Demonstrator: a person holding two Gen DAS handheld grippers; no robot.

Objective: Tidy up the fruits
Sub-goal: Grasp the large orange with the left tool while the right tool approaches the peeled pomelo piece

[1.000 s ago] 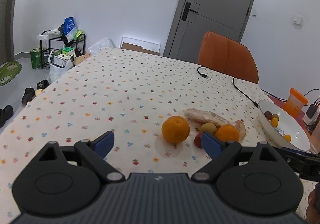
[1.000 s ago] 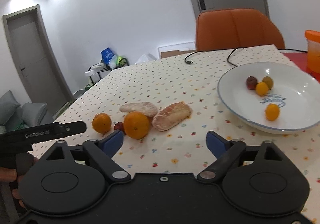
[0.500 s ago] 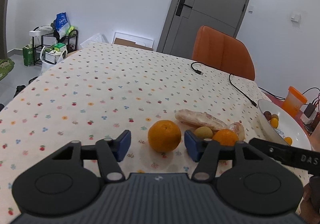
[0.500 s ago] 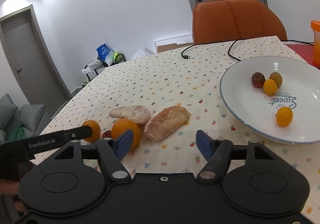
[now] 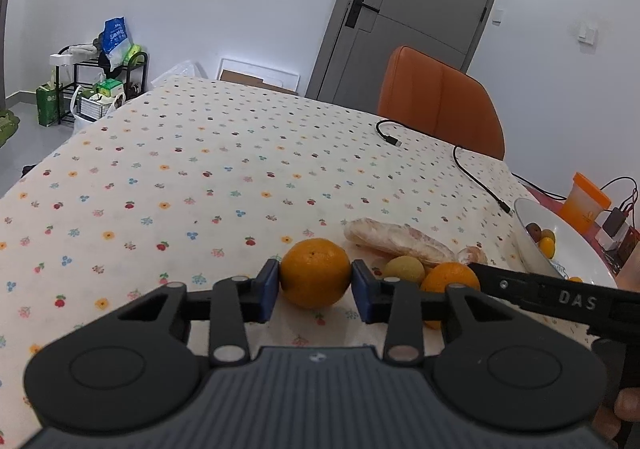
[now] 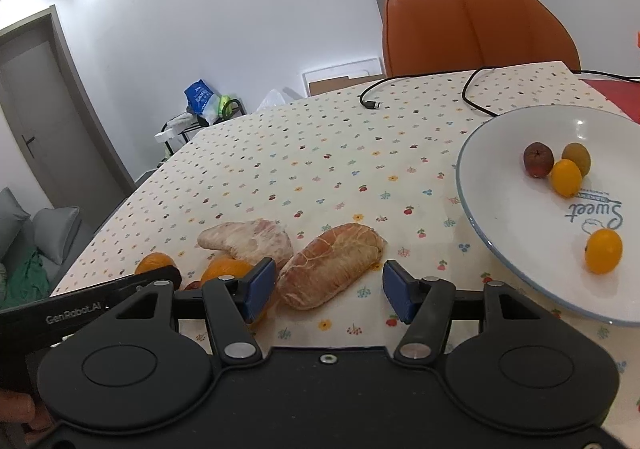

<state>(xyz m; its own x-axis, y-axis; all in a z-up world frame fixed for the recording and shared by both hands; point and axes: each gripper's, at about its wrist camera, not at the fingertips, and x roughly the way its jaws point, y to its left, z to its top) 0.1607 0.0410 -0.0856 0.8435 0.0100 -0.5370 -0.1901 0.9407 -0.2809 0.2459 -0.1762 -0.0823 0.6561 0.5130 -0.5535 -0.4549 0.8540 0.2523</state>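
Orange chair behind table; black cable on tablecloth.

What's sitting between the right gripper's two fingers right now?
In the right wrist view, the near end of a peeled pomelo segment lies between the right gripper's fingers, close to the left pad; bare tablecloth separates it from the other pad.
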